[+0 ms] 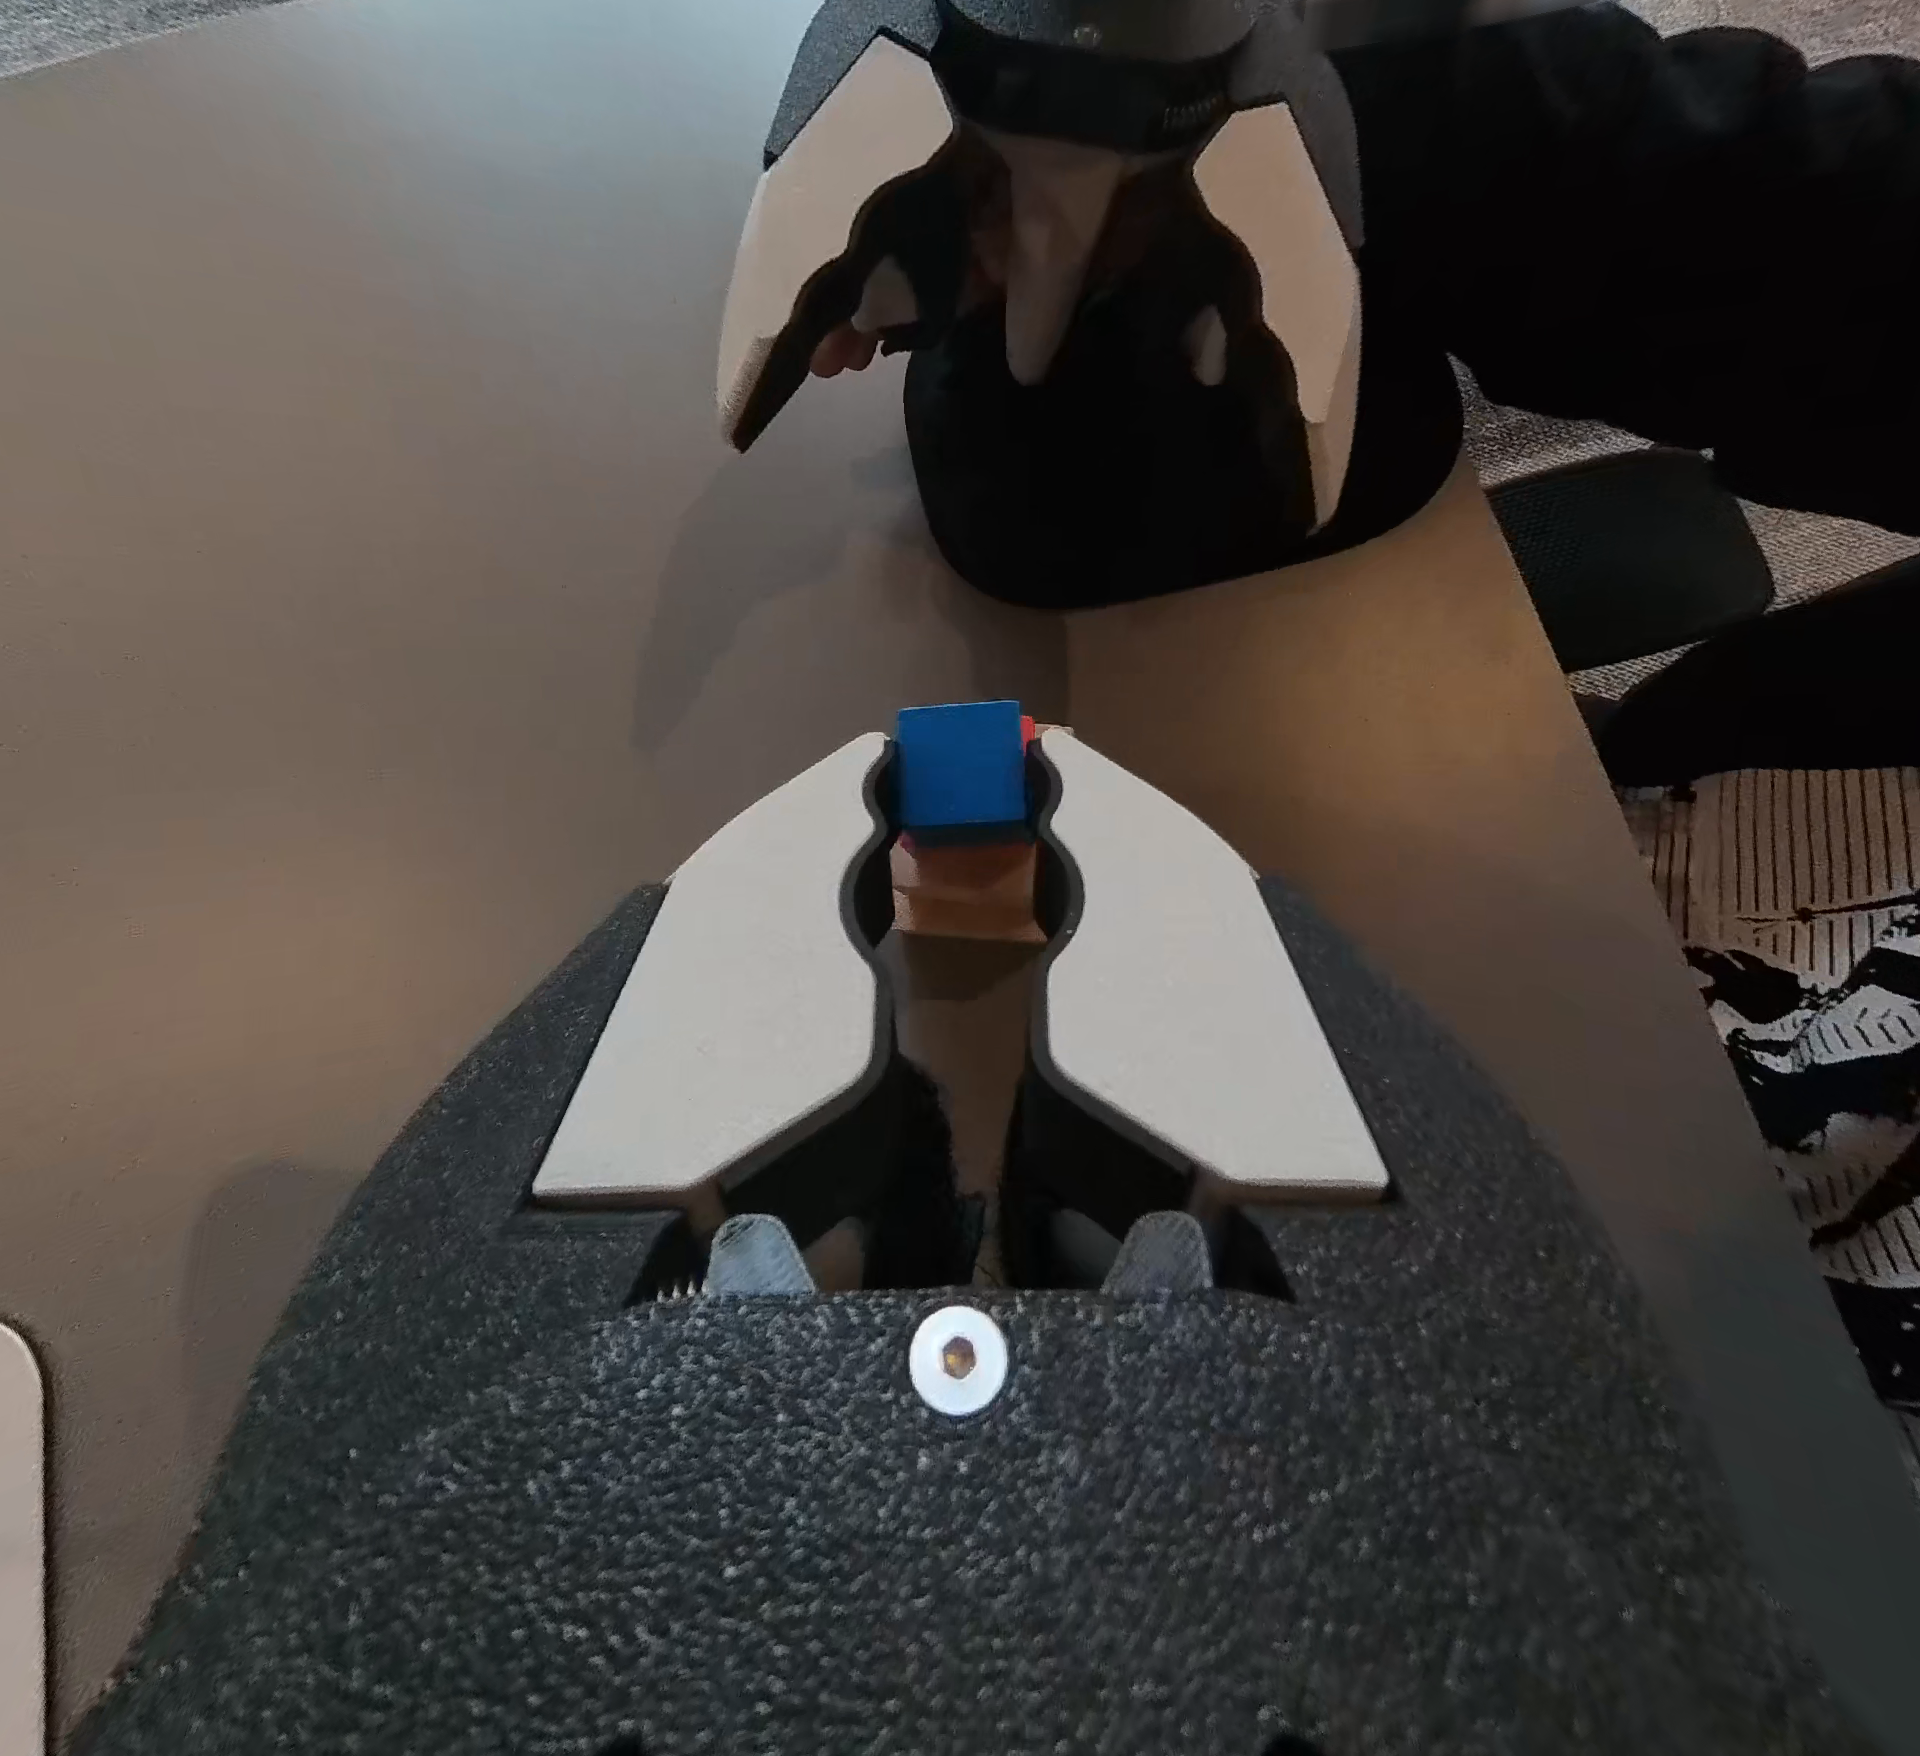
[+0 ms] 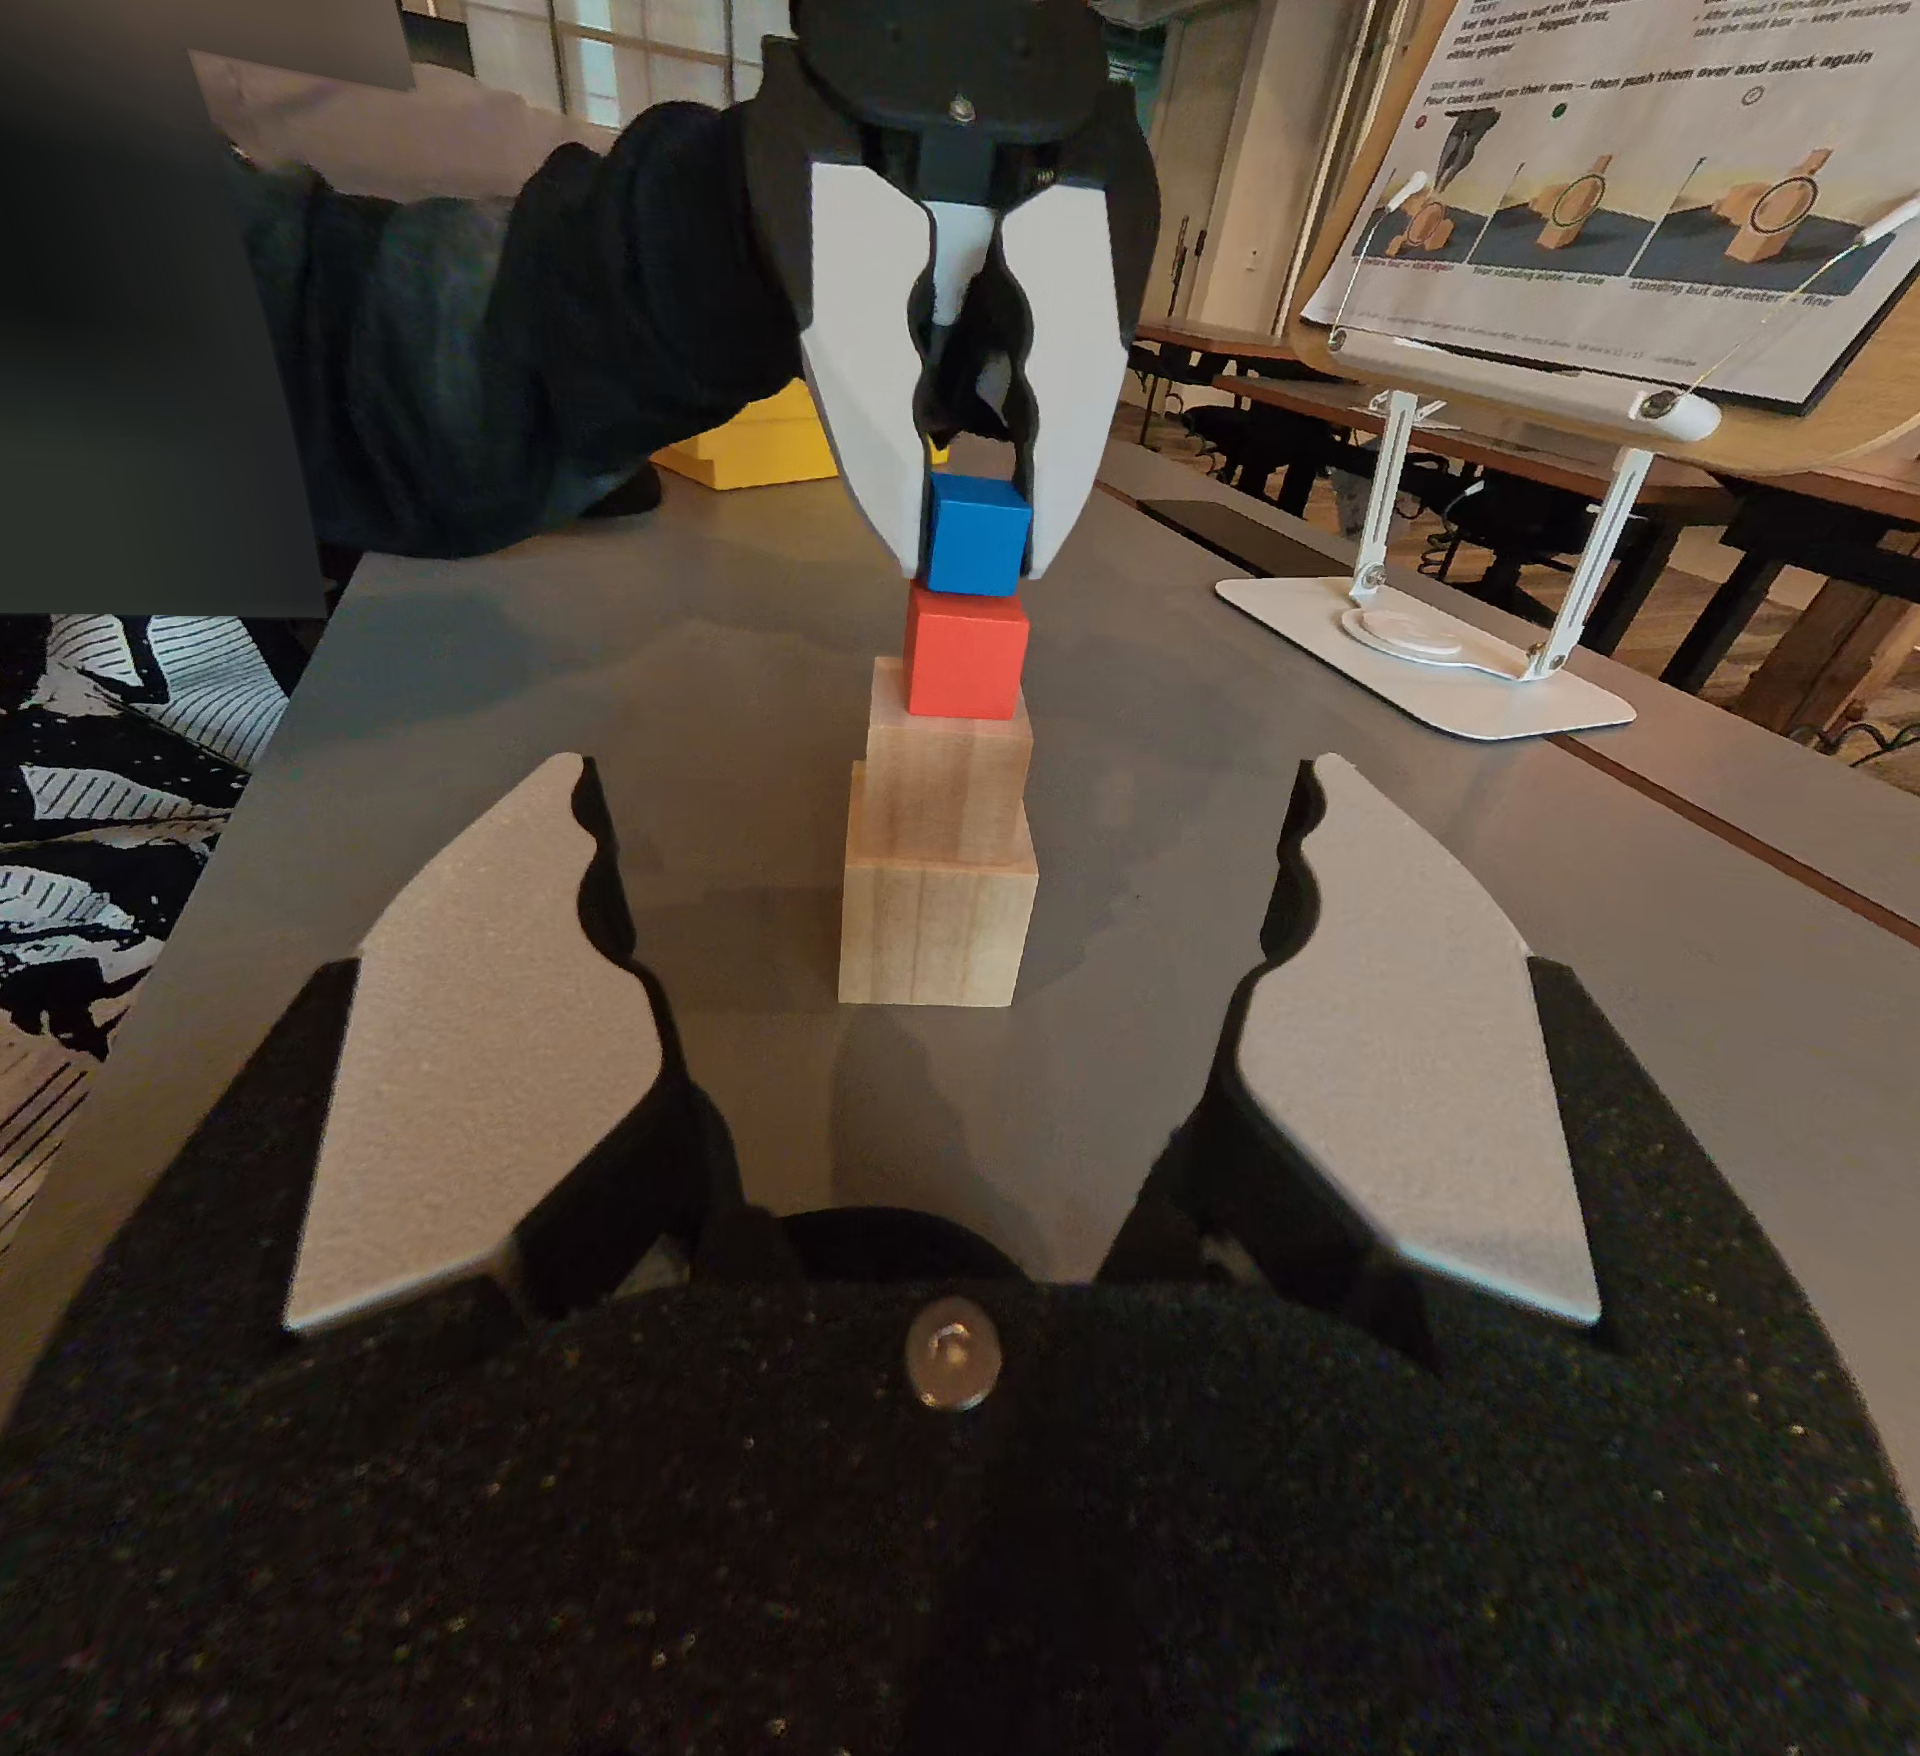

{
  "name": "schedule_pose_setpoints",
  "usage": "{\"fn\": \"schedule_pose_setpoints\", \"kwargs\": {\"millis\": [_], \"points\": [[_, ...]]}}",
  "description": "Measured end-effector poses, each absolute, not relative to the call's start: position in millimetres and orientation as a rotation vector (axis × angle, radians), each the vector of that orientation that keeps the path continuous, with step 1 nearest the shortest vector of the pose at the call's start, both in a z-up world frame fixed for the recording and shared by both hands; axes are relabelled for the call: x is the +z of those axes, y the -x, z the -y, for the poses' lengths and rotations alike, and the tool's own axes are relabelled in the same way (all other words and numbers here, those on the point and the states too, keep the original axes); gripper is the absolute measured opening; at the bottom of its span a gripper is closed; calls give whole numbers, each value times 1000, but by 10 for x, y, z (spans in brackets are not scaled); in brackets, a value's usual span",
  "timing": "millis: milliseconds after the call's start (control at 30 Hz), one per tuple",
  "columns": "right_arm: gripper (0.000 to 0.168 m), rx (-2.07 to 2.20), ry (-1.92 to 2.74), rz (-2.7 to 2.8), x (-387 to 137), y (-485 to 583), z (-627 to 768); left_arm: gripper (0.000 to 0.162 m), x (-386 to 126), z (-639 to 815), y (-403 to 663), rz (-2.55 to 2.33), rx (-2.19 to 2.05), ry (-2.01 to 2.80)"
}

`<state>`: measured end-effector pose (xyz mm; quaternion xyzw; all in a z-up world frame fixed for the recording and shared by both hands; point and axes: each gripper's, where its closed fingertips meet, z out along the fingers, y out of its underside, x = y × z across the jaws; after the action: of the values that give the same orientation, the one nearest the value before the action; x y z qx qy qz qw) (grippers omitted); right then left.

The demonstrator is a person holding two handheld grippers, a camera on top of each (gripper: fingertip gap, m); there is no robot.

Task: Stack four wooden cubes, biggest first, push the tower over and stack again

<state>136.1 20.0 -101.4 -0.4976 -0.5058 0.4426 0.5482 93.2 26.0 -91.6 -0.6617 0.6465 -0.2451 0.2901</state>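
A tower stands on the grey table [image 2: 499, 667]. A large natural wood cube [image 2: 935, 927] is at the bottom, a smaller natural cube [image 2: 951, 771] sits on it, and a red cube [image 2: 966, 657] sits on that. My left gripper [image 1: 961, 750] comes down from above, also seen in the right wrist view [image 2: 975, 563]. It is shut on the small blue cube [image 2: 977, 532] [image 1: 961, 776], which sits at the red cube's top face. My right gripper [image 2: 948, 761] is open and empty, low over the table just in front of the tower; it also shows in the left wrist view [image 1: 1039, 470].
A white stand [image 2: 1455, 667] holding an instruction sheet [image 2: 1662, 96] stands at the right of the table. A yellow box [image 2: 758, 449] lies behind the tower. Gloved hands hold both grippers. The table edge [image 1: 1662, 875] runs along patterned carpet.
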Motion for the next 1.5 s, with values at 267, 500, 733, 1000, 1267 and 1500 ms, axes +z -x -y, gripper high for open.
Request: {"fn": "schedule_pose_setpoints", "kwargs": {"millis": [267,500,733,1000,1267,1500], "points": [[120,1050,1175,1197,-1009,-1363,-196,22,-945,-291,-955,-1723,-710,1759],[120,1050,1174,1196,-1007,-1366,-197,34,-967,-250,-953,-1760,-729,1745],[119,1051,1171,1193,-1004,-1371,-197,83,-871,-323,-907,-1685,-704,1737],[119,1054,1177,1197,-1010,-1368,-198,129,-628,-284,-509,-1468,-668,1637],[119,1049,1179,1201,-1015,-1366,-198,144,-354,-41,148,-1184,-723,1463],[119,1040,1195,1212,-1038,-1350,-204,124,-300,181,1027,-1011,-762,1348]]}}
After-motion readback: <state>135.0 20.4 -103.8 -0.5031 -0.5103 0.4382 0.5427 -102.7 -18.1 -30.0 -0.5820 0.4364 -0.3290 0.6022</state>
